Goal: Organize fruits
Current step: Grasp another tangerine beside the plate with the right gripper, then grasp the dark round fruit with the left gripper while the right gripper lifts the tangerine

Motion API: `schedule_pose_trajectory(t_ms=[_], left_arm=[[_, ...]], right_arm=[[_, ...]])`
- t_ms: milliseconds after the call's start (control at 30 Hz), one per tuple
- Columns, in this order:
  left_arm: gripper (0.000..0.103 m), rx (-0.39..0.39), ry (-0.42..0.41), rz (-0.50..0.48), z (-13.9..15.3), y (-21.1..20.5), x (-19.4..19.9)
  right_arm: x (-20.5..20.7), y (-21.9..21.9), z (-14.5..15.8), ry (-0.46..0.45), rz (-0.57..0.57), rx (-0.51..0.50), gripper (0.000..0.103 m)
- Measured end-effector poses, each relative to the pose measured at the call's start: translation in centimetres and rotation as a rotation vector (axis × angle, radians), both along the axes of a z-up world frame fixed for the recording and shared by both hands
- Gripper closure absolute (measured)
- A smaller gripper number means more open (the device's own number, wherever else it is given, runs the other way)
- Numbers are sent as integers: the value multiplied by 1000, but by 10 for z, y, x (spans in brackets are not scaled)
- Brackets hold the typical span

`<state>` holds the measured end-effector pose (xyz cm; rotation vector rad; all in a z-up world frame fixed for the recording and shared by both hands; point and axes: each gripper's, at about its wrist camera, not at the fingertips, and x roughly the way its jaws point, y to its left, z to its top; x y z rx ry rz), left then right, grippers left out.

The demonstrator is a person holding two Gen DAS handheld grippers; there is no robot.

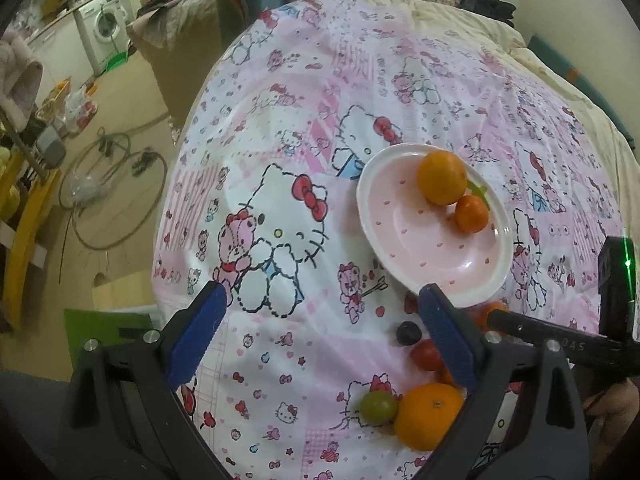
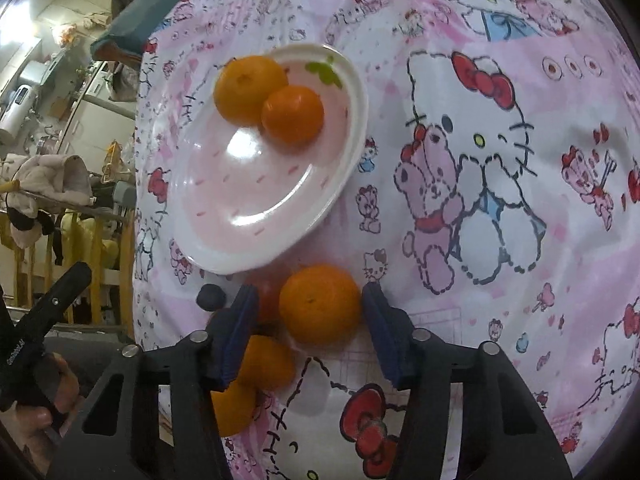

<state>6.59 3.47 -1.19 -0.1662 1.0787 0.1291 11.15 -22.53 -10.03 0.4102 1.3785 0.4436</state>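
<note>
My right tool (image 2: 310, 312) half-closed around an orange (image 2: 320, 303) — pads beside it, grip uncertain; plate (image 2: 256, 256) just ahead; left tool (image 1: 320, 330) wide open, empty.

Both grippers share one build: black frames with slotted cut-outs, round silver screws at the joints, and blue ribbed pads on the fingers (image 1: 196, 336). The right gripper (image 2: 308, 322) looks identical. White lettering marks one black handle (image 2: 18, 350), held by a hand (image 2: 44, 420).

Orange (image 2: 320, 304) between right gripper (image 2: 310, 308) fingers (image 2: 380, 320)
</note>
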Motion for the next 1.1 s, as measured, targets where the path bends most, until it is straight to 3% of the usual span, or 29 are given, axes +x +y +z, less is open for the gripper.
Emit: schedule_pose_trajectory(t_ms=[33,267,533,767,900,967,1100], left_arm=[[8,-4,4,3,-1,1,0],[8,-28,60,-10,-12,-3,5],[8,-18,131,-45,-30,-18,10],[9,-36,276,-137,-55,-55,26],[34,-74,373,-130,-73,-68,40],[35,-93,409,-97,-82,-71,48],[48,-59,478,-54,-97,-78,52]], right_arm=[[0,-1,-1,3,-3,-4,57],[-1,-3,1,-12,13,-1,59],[-4,-22,19,-38,-57,57,59],[-5,-42,54,-135,-141,118,59],[-4,-58,67,-187,-185,115,59],[-3,-67,68,-184,-201,129,59],[0,-76,69,-186,-208,144,59]])
